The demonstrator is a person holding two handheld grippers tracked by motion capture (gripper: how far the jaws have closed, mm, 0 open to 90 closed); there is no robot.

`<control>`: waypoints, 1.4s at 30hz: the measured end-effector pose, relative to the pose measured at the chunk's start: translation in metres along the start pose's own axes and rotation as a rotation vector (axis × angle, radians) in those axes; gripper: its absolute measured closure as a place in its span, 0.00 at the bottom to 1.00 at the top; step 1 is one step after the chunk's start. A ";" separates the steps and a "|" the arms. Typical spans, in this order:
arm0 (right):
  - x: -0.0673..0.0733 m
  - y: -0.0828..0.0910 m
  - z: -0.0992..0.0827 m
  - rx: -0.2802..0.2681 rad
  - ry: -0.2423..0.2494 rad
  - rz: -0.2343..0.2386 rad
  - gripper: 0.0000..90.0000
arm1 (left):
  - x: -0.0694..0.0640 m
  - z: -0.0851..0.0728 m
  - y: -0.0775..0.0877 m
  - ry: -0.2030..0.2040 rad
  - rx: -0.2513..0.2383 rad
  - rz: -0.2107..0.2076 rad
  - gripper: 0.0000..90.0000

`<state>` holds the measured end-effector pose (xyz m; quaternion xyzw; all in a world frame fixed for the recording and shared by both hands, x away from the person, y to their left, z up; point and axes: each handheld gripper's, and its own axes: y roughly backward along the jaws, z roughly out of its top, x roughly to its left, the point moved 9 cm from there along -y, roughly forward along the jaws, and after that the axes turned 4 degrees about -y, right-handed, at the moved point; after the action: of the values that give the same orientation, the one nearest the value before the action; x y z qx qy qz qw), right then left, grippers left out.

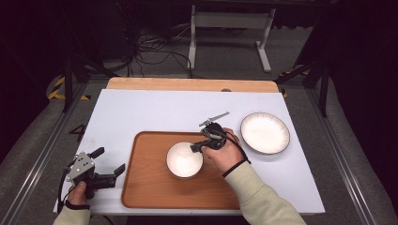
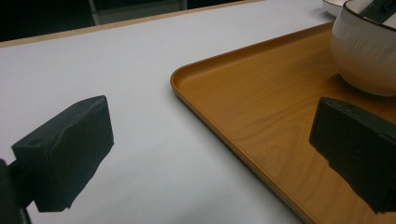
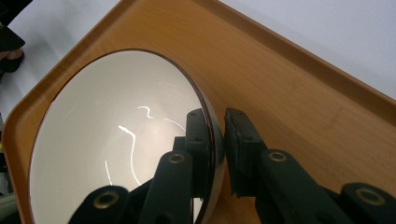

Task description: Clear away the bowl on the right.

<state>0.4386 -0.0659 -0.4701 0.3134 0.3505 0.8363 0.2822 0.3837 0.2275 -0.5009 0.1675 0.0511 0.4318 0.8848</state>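
Pinching the rim of the white bowl (image 3: 121,140), my right gripper (image 3: 215,140) has one jaw inside the wall and the other outside, pressed tight against it. Beneath that gripper the bowl sits on the wooden tray (image 1: 150,187), toward its far right part. Just beyond my right hand (image 1: 225,152), off the tray, a white plate (image 1: 265,132) lies on the white table (image 1: 155,110). My left gripper (image 1: 108,161) rests beside the tray's left edge with its jaws spread wide, nothing between them, well apart from the bowl.
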 end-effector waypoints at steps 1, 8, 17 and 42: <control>0.000 -0.001 0.000 0.002 -0.002 -0.001 0.89 | 0.000 0.000 0.000 0.000 0.000 0.000 0.00; -0.002 -0.003 -0.002 0.005 -0.006 0.001 0.89 | 0.000 0.000 0.000 -0.001 0.004 0.000 0.01; -0.003 -0.002 -0.001 -0.016 0.026 -0.001 0.85 | 0.000 0.000 0.000 0.001 0.002 0.001 0.01; 0.008 0.041 0.026 -0.286 0.270 -0.033 0.50 | 0.000 0.000 0.000 -0.003 0.001 0.002 0.00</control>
<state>0.4420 -0.0742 -0.4218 0.1491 0.2682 0.9071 0.2880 0.3835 0.2270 -0.5009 0.1684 0.0500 0.4323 0.8845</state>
